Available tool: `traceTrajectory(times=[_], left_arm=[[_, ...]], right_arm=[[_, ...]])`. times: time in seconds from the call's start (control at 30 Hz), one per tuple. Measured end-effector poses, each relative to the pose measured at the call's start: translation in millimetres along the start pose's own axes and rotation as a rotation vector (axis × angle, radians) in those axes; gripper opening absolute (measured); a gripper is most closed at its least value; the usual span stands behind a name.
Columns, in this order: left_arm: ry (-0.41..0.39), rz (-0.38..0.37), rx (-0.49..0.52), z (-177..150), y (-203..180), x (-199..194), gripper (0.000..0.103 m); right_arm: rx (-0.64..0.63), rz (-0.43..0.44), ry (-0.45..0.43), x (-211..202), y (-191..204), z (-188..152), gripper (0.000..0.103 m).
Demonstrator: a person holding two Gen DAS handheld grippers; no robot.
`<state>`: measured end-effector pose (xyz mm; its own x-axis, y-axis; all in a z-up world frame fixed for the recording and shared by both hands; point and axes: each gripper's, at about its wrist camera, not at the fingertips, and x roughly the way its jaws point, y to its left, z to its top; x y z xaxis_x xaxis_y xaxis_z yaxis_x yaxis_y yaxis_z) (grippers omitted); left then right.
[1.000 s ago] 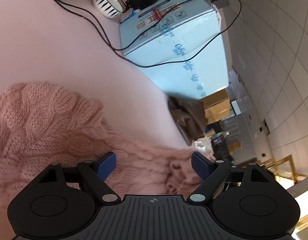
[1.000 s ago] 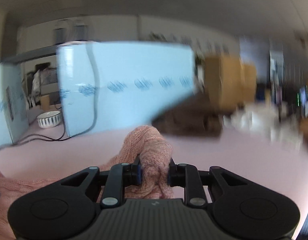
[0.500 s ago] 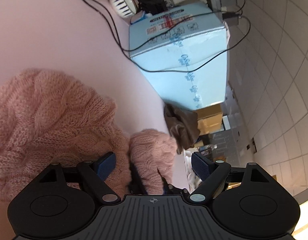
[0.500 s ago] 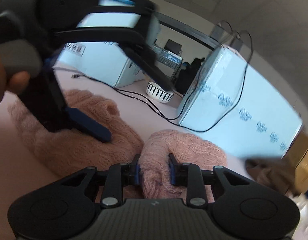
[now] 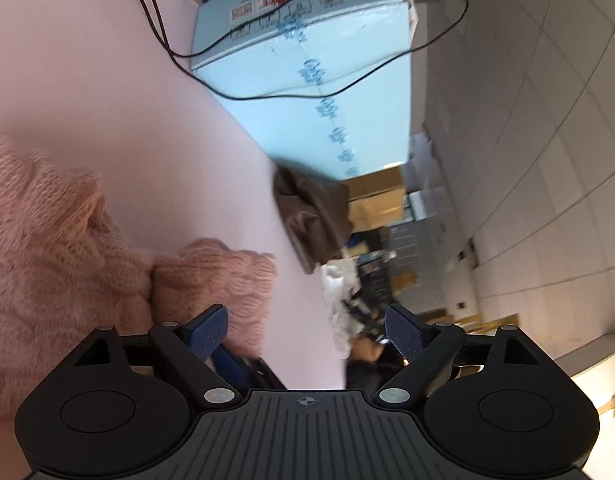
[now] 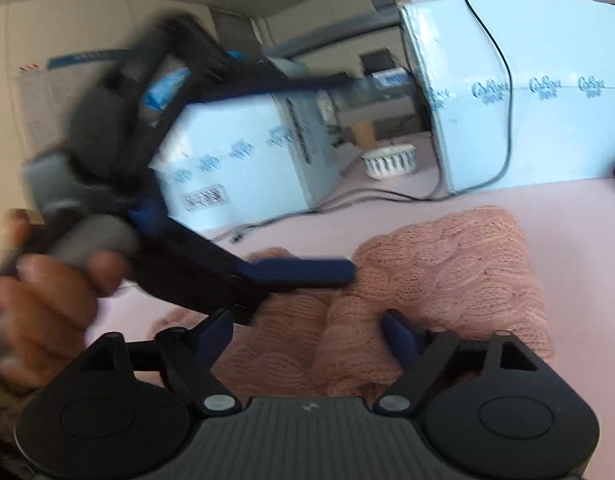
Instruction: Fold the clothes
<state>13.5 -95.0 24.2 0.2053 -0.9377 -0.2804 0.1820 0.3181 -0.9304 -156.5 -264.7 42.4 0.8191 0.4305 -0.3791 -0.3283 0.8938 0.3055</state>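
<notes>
A pink cable-knit sweater [image 6: 447, 272] lies on the pink table, with one part folded over onto the rest; it also shows at the lower left of the left wrist view [image 5: 67, 272]. My right gripper [image 6: 307, 336] is open, its fingers spread on either side of the folded knit. My left gripper [image 5: 307, 328] is open and empty, held just above the sweater's edge. In the right wrist view the left gripper's blue finger [image 6: 307, 272] rests near the fold, held by a hand [image 6: 47, 304].
Two pale blue boxes [image 6: 507, 92] stand at the table's back with black cables [image 5: 155, 28] across them. A striped white bowl [image 6: 389, 160] sits between them. A brown garment [image 5: 315, 216] lies at the table's far edge.
My right gripper has let go of the sweater fold and opened. The folded part now lies on the rest of the sweater. My left gripper has shifted a little, still open.
</notes>
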Motion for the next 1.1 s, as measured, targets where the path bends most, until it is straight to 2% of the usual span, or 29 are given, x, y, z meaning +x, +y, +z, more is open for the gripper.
traceTrajectory(times=[0.07, 0.13, 0.2, 0.23, 0.3, 0.4, 0.5, 0.53, 0.57, 0.67, 0.77, 0.8, 0.9, 1.0, 1.1], left_arm=[[0.040, -0.001, -0.032, 5, 11, 7, 0.088], [0.046, -0.008, -0.049, 5, 15, 7, 0.088], [0.047, -0.012, -0.054, 6, 17, 8, 0.088], [0.048, -0.008, -0.048, 5, 16, 8, 0.088], [0.048, 0.003, -0.039, 4, 16, 8, 0.088], [0.046, 0.011, -0.031, 3, 17, 7, 0.088], [0.042, 0.008, -0.028, 2, 20, 6, 0.088], [0.042, 0.007, -0.028, 2, 21, 5, 0.088], [0.042, 0.005, -0.032, 2, 22, 5, 0.088], [0.052, 0.012, -0.064, 6, 22, 1, 0.088], [0.043, 0.007, -0.101, 13, 17, -20, 0.088], [0.012, 0.019, -0.065, 15, 12, -32, 0.088], [-0.070, 0.096, 0.016, 21, 6, -59, 0.092], [-0.049, 0.135, -0.028, 25, 21, -62, 0.092], [-0.025, 0.138, -0.095, 25, 45, -54, 0.092]], right_arm=[[-0.007, 0.062, -0.037, -22, -3, 1, 0.093], [0.029, 0.074, -0.101, -46, -13, 4, 0.094], [0.138, 0.032, -0.157, -68, -33, 10, 0.095], [0.222, -0.024, -0.161, -75, -44, 12, 0.095], [0.391, -0.142, -0.129, -80, -69, 12, 0.095], [0.657, -0.205, 0.005, -61, -107, -8, 0.087], [0.661, -0.137, 0.031, -46, -101, -9, 0.085], [0.665, -0.113, 0.041, -40, -99, -10, 0.073], [0.695, -0.086, 0.064, -31, -98, -11, 0.056], [0.657, -0.154, 0.043, -22, -92, -12, 0.042], [0.643, -0.185, 0.031, -28, -91, -10, 0.039], [0.625, -0.198, 0.032, -29, -90, -8, 0.039], [0.500, -0.279, 0.035, -27, -77, -1, 0.039], [0.289, -0.401, 0.029, -19, -54, 10, 0.039], [0.033, -0.502, 0.007, -4, -13, 17, 0.039]])
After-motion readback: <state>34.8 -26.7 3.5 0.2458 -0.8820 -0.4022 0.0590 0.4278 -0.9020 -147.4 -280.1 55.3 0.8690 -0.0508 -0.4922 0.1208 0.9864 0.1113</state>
